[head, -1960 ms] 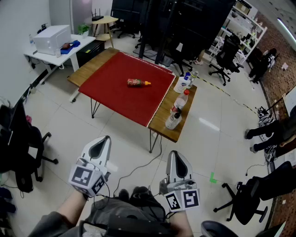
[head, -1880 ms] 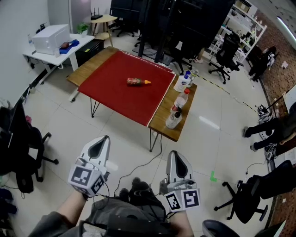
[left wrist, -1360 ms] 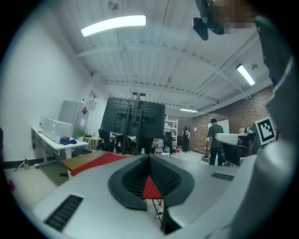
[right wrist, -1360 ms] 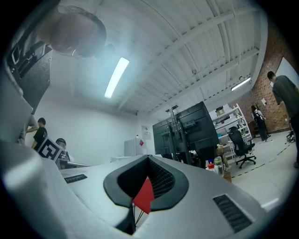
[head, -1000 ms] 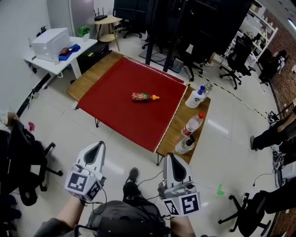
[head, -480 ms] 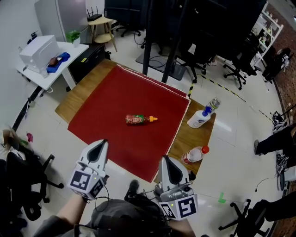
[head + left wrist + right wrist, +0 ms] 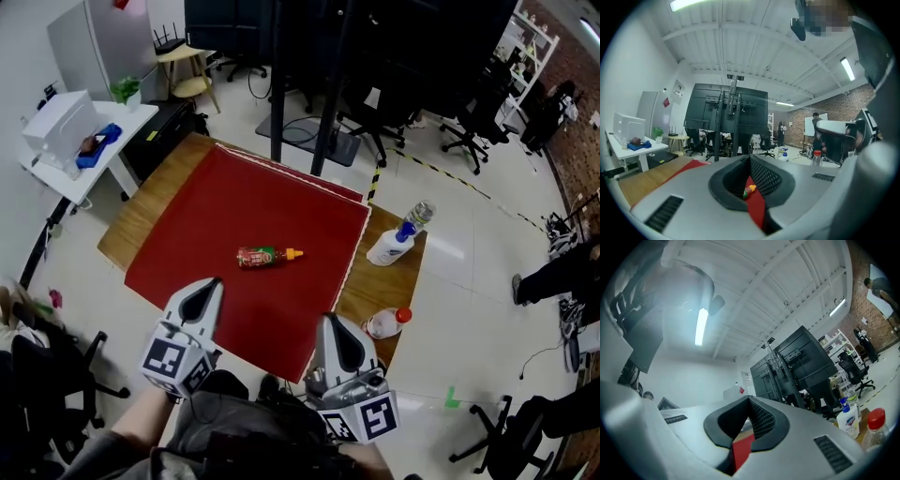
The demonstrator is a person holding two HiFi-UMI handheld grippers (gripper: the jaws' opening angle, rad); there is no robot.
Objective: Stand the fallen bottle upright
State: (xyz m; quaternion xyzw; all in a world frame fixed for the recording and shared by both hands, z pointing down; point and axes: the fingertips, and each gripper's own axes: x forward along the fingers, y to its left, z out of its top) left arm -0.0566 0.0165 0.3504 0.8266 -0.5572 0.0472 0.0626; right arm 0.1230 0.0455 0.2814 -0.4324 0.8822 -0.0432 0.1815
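Head view bright, evenly lit from overhead, sharp, edges bent. Both gripper views fisheye, black corners, near foreground soft. Right gripper view: ceiling tube lamp [image 7: 701,327] blooms, hazy glare across upper left.

Left gripper [image 7: 750,159] jaws together, nothing pinched. In the gap below the tips: bottle [image 7: 748,191] lying on red cloth [image 7: 757,208], orange cap up-right, well ahead. Wooden table [image 7: 647,180] at left, black rack [image 7: 726,117] behind, red-capped bottle [image 7: 816,157] far right.
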